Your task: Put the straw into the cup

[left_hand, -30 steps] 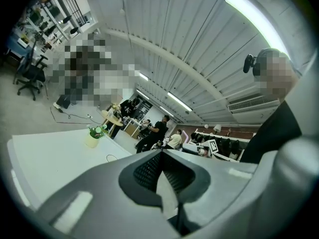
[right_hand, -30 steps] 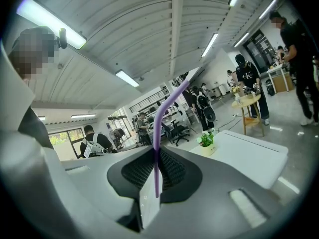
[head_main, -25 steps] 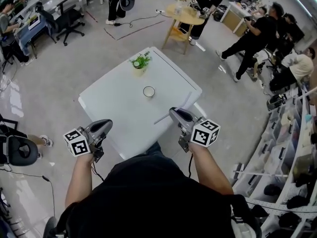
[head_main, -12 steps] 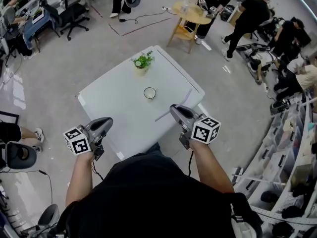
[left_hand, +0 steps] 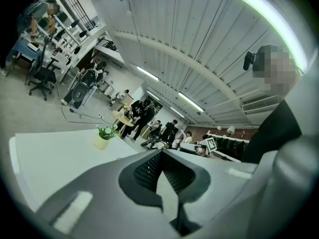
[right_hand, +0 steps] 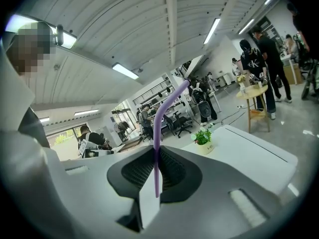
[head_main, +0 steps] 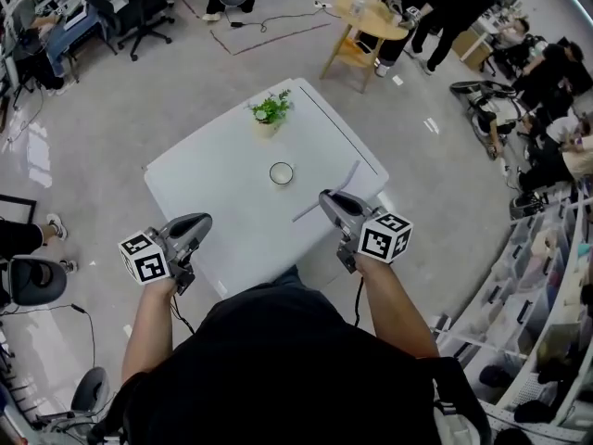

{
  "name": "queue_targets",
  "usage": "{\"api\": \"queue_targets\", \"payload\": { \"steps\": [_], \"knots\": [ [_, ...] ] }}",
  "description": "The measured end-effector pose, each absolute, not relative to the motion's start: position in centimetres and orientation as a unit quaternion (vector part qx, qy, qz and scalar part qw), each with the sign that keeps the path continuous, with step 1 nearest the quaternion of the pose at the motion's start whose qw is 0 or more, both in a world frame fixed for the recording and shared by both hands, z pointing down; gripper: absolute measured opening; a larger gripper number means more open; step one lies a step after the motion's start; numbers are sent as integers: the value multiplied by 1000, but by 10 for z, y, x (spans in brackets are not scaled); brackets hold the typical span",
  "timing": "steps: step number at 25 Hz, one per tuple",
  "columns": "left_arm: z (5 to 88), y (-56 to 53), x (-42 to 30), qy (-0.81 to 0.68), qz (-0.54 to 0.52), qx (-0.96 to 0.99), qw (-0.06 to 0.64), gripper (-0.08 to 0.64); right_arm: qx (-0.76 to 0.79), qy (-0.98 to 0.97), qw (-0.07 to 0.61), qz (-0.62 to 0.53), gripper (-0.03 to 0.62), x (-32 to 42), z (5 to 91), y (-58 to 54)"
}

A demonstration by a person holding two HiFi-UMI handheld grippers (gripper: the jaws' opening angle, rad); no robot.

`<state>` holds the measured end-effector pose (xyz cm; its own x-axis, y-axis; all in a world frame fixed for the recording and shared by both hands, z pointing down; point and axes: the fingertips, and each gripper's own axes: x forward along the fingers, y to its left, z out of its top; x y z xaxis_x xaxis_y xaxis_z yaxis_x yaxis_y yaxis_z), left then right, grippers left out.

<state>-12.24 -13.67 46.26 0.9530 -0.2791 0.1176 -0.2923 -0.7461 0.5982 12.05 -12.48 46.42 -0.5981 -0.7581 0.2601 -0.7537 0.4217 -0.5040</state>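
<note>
White table bears the cup at its middle, well apart from the purple straw clamped in the right gripper at the near edge, with the left gripper closed and empty, so the carry is likely in hand and next calls for tipping the straw's end over the rim.

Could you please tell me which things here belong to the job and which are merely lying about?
For the job: purple straw, gripped in the right tongs; cup on the white table.
Lying about: potted plant; wooden side table.

Grey floor; white table; round wooden table; ceiling strip lights.
</note>
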Motion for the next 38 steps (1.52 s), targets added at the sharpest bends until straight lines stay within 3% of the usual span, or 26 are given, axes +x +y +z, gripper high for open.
{"api": "queue_targets", "payload": {
  "steps": [38],
  "knots": [
    [501,-211,-104,-217,14,908,357,0,-416,851,-58,-315,58,136,547,-248]
  ]
}}
